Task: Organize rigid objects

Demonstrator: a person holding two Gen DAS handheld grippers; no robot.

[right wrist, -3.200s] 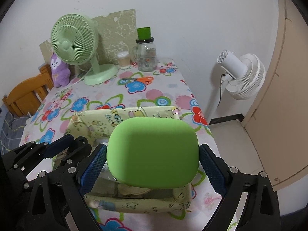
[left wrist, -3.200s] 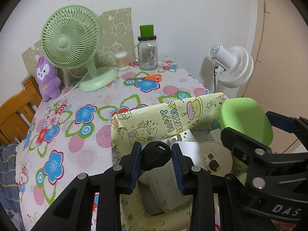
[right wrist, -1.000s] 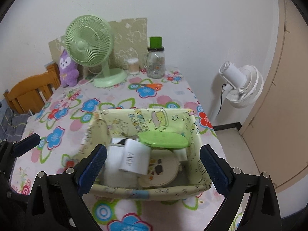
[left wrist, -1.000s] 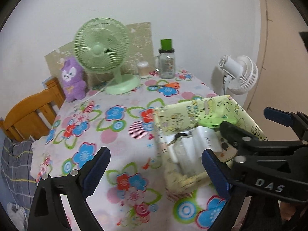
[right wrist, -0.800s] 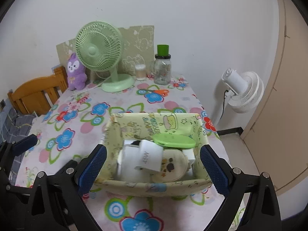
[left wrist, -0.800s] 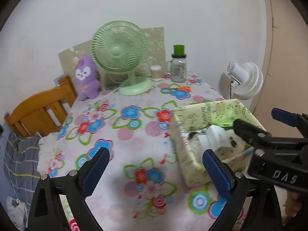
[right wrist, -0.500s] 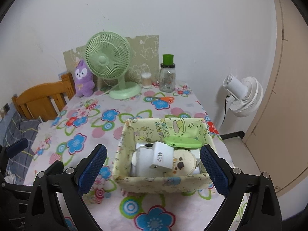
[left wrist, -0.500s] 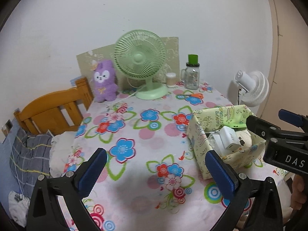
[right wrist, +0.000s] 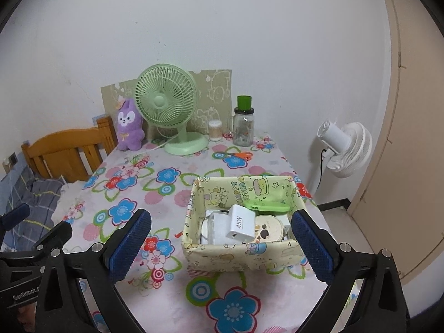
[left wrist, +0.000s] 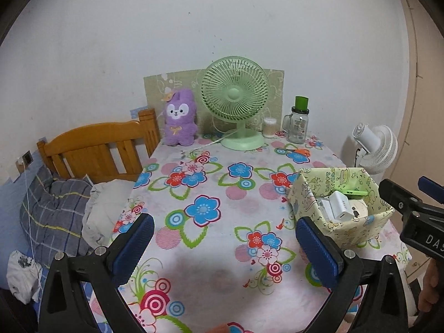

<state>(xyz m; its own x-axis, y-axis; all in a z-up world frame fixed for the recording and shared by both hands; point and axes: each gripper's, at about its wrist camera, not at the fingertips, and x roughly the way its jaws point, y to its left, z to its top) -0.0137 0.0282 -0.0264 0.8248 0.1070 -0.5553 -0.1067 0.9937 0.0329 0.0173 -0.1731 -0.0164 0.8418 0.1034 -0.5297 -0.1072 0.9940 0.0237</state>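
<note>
yellow box [right wrist: 244,252] sits near the table's [right wrist: 177,191] right edge, left gripper [left wrist: 224,244] and right gripper [right wrist: 219,244] spread empty.

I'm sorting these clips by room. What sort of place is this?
Most likely a bedroom at home: a wooden bed frame with bedding sits beside a table in a floral cloth, and a plush toy leans against the wall.
</note>
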